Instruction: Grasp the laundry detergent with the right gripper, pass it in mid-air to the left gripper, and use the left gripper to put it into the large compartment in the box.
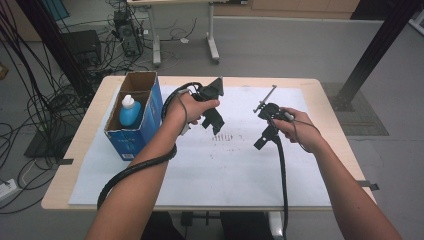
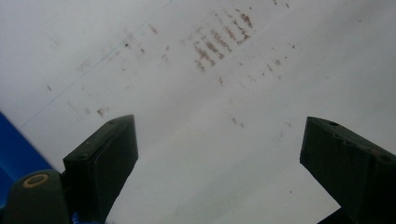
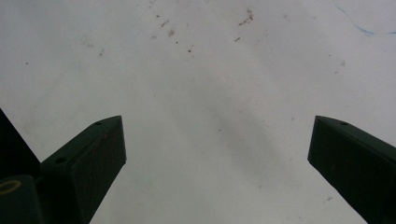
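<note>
A person holds a black gripper in each hand above a white sheet (image 1: 225, 165) on the table. My left gripper (image 1: 214, 122) hangs just right of a blue cardboard box (image 1: 134, 125); its jaws stand wide apart over brown smudges (image 2: 219, 42), nothing between them. A blue bottle with a white cap (image 1: 129, 111) stands inside the box. My right gripper (image 1: 265, 131) hovers over the sheet's middle right, jaws wide apart and empty, bare stained paper (image 3: 210, 93) below them.
The box's blue wall (image 2: 14, 154) lies close at the left gripper's left. Thick cables (image 1: 135, 170) trail from both grippers toward the table's front edge. Beyond the table are a desk frame (image 1: 182, 35), floor cables and a dark post (image 1: 375, 50).
</note>
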### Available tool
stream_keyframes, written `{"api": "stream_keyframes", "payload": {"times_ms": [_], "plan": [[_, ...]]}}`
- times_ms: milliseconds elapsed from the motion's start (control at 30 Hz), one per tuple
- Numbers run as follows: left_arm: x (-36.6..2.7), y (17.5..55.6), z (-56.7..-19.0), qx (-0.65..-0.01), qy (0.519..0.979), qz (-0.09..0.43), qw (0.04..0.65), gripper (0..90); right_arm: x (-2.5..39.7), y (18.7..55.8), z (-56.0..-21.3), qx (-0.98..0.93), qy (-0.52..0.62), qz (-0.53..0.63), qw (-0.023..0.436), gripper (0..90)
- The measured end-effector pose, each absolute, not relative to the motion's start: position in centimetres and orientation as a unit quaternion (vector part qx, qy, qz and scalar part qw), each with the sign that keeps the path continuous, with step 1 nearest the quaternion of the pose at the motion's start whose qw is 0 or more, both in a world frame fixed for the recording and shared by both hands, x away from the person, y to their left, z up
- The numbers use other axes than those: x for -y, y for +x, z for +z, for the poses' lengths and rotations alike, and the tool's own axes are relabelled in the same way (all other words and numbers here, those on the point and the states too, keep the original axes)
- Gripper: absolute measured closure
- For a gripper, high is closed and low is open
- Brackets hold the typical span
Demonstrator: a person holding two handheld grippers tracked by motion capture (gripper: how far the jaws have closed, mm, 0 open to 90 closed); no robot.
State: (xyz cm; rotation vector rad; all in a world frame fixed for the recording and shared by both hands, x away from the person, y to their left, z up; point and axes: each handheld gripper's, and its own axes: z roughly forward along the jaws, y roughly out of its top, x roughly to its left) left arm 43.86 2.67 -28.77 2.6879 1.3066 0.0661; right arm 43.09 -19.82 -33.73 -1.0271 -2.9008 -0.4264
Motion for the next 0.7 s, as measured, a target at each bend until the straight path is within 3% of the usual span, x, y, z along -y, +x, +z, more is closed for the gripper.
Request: {"api": "stream_keyframes", "payload": {"times_ms": [700], "plan": [[-3.16,43.92,-29.05,-0.437,0.896,0.019,0.073,11.8,19.49,43.14,-33.67,0.935,-0.327,-0.138,0.018,3.9]]}}
